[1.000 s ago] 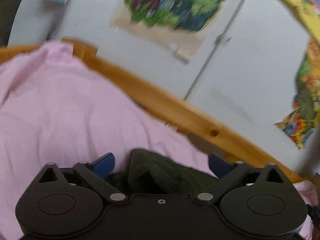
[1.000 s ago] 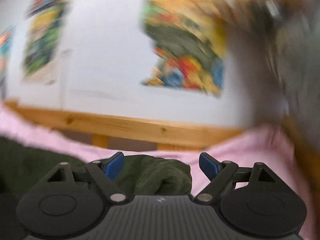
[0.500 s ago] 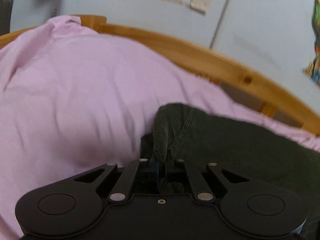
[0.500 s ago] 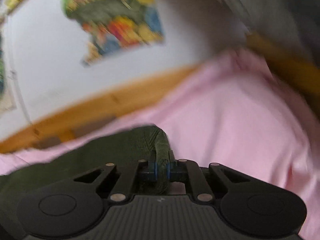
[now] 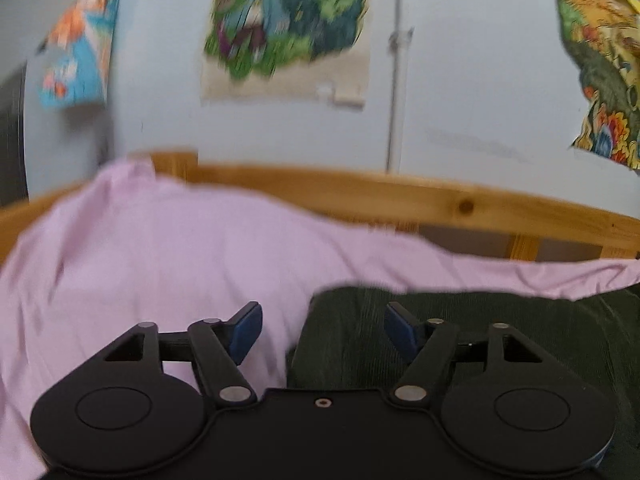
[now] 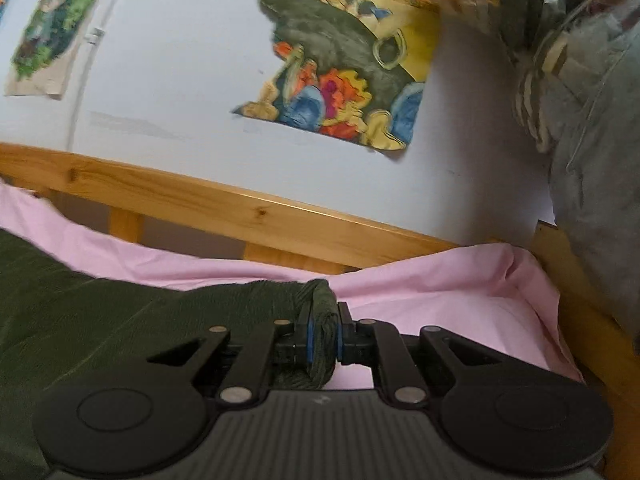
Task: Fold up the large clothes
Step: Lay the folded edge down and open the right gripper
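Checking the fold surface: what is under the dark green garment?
The dark green garment lies on a pink sheet, which shows along its far edge and both sides. What lies beneath its middle is covered. The right gripper pinches its corner.

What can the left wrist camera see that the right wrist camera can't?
Only the left wrist view shows the blue and orange poster and the left gripper, whose jaws are opening with the dark green garment's edge between them. Only the right wrist view shows the grey bundle and the right gripper pinching the garment. Both show the pink sheet and wooden rail.
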`<state>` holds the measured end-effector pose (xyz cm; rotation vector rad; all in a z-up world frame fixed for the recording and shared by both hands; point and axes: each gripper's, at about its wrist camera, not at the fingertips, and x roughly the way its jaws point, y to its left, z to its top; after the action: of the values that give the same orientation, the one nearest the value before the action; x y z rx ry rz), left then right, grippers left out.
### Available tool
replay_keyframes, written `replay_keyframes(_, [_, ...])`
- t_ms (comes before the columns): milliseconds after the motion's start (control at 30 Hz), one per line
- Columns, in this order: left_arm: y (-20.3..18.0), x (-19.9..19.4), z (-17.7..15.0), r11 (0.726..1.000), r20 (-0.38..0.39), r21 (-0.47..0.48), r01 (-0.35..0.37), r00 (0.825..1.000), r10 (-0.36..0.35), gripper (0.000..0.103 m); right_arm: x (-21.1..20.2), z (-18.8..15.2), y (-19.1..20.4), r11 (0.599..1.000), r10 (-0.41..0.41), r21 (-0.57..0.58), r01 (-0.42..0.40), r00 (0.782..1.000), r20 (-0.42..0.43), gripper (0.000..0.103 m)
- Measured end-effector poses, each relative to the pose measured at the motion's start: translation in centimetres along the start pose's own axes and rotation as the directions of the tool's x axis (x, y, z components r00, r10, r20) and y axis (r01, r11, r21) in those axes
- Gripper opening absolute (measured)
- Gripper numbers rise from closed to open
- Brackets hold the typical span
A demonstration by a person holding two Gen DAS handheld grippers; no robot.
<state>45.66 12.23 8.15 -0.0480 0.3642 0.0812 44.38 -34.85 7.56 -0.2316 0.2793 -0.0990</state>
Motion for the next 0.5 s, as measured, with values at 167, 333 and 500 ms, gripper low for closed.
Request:
replay_keyframes(167, [-2.5,0.4,1.1,0.996,0.050,0.076,0.042,0.998,-0.046,0.083,3.7,-0.8,0.5,0.996,-0.068,-0.066,0.062,0.994,-0.081,0.013])
replay_keyframes(333, [-5.5,1.3,0.0,0.983,0.042,0.173,0.061,0.997,-0.070,0.089,3.1,-0.4,-0.4,0.993,-0.099,0.057,0.105,0.990,-0.101,0.041])
replay_keyframes(500, [-7.1,2.5,-0.9,0.976,0.031,0.200,0.087,0.995,-0.095,0.096,0.3,1.0,1.3,0.986,-0.165,0.006,0.165,0.985,0.047,0.073])
